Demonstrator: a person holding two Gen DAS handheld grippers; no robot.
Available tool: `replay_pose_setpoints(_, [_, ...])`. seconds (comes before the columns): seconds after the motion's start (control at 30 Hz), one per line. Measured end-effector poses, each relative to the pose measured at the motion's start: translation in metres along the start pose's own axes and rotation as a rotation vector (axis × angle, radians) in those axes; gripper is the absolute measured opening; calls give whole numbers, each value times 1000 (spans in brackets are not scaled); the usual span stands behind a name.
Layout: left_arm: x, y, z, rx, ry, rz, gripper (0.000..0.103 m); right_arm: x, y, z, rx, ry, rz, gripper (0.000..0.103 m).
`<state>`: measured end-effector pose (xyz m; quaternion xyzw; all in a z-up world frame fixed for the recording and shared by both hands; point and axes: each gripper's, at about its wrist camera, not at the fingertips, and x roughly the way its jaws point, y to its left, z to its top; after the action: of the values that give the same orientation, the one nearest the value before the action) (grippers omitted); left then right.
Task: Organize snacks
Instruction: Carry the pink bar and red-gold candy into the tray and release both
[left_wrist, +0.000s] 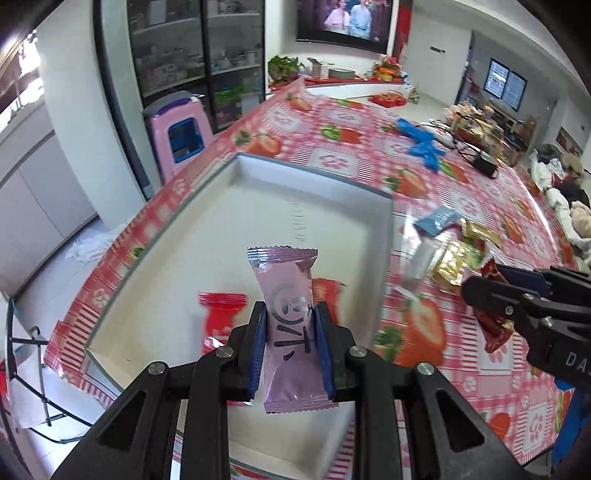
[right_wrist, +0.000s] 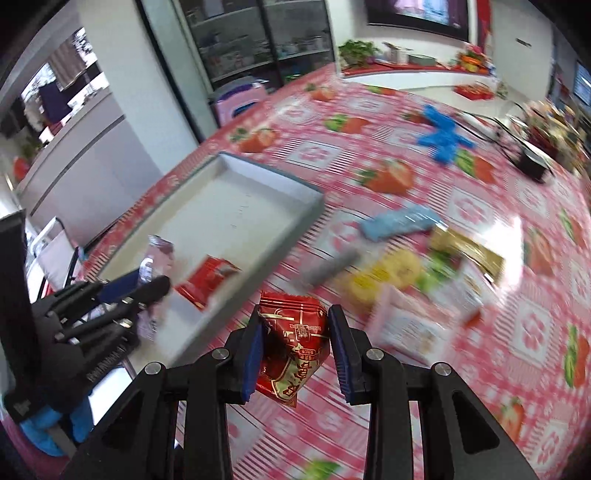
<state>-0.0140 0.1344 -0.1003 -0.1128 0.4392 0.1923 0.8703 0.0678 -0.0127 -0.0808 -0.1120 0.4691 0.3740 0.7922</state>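
Note:
My left gripper (left_wrist: 290, 314) is shut on a pink snack packet (left_wrist: 290, 306) and holds it upright above the shallow white box (left_wrist: 314, 177). A red snack packet (left_wrist: 221, 317) lies inside the box. My right gripper (right_wrist: 295, 317) is shut on a dark red snack packet (right_wrist: 293, 339), held over the tablecloth just right of the box (right_wrist: 273, 177). In the left wrist view the right gripper (left_wrist: 476, 291) shows at the right edge with the dark red packet (left_wrist: 493, 332). In the right wrist view the left gripper (right_wrist: 147, 284) shows over the box's near end.
A pile of loose snacks lies right of the box: a blue packet (right_wrist: 400, 219), gold packets (right_wrist: 467, 247), a yellow one (right_wrist: 384, 273), a pink-white one (right_wrist: 410, 325). Blue gloves (right_wrist: 443, 134) and a black device (right_wrist: 532, 166) lie farther back. A pink stool (left_wrist: 181, 129) stands beyond the table edge.

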Motion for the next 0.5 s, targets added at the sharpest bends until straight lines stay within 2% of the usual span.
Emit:
replay_pose_setpoints(0.23, [15, 25, 4, -19, 15, 34, 28, 35, 41, 29, -48, 29, 38, 35])
replay_pose_setpoints(0.3, [16, 28, 4, -11, -3, 49, 32, 46, 49, 36, -53, 43, 43, 35])
replay_pose_setpoints(0.33, [16, 30, 4, -6, -14, 56, 44, 48, 51, 38, -56, 45, 41, 35])
replay_pose_setpoints(0.37, [15, 31, 4, -7, -24, 66, 65, 51, 53, 40, -61, 48, 39, 36])
replay_pose_setpoints(0.43, [12, 33, 3, -17, -57, 84, 83, 59, 57, 43, -66, 61, 35, 36])
replay_pose_setpoints(0.47, [9, 35, 3, -19, -77, 87, 84, 63, 58, 44, -67, 72, 30, 40])
replay_pose_setpoints(0.5, [8, 37, 3, -18, -79, 89, 84, 65, 59, 44, -68, 77, 28, 52])
